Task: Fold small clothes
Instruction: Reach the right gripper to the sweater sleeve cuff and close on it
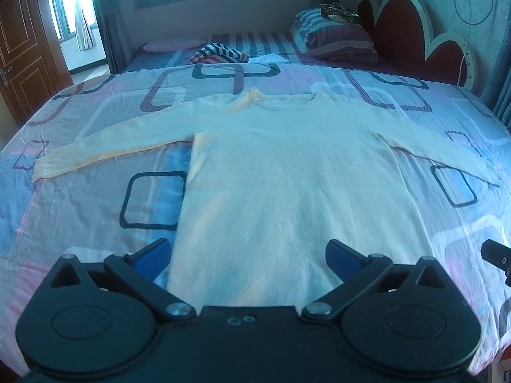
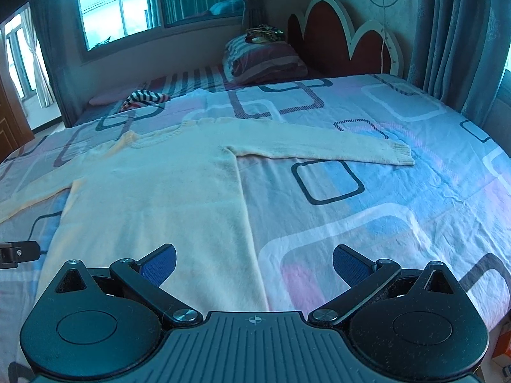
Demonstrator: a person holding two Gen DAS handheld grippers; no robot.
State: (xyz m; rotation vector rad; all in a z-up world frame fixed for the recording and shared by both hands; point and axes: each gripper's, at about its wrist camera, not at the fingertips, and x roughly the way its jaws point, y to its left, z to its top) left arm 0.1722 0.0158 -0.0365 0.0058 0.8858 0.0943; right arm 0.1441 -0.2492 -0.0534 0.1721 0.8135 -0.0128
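Note:
A cream long-sleeved knit sweater point(image 1: 287, 172) lies flat on the bed, neck away from me, both sleeves spread out to the sides. My left gripper point(image 1: 247, 257) is open and empty, hovering over the sweater's hem near its left corner. In the right wrist view the sweater point(image 2: 153, 198) fills the left half, its right sleeve point(image 2: 325, 148) stretched out to the right. My right gripper point(image 2: 254, 265) is open and empty above the hem's right corner. The hem itself is hidden behind both gripper bodies.
The bed cover point(image 2: 367, 223) is pink and blue with rounded squares. Striped folded clothing point(image 1: 218, 53) and a striped pillow stack point(image 1: 335, 36) lie at the far end by the red headboard point(image 1: 415, 28). A wooden door point(image 1: 22, 48) stands far left.

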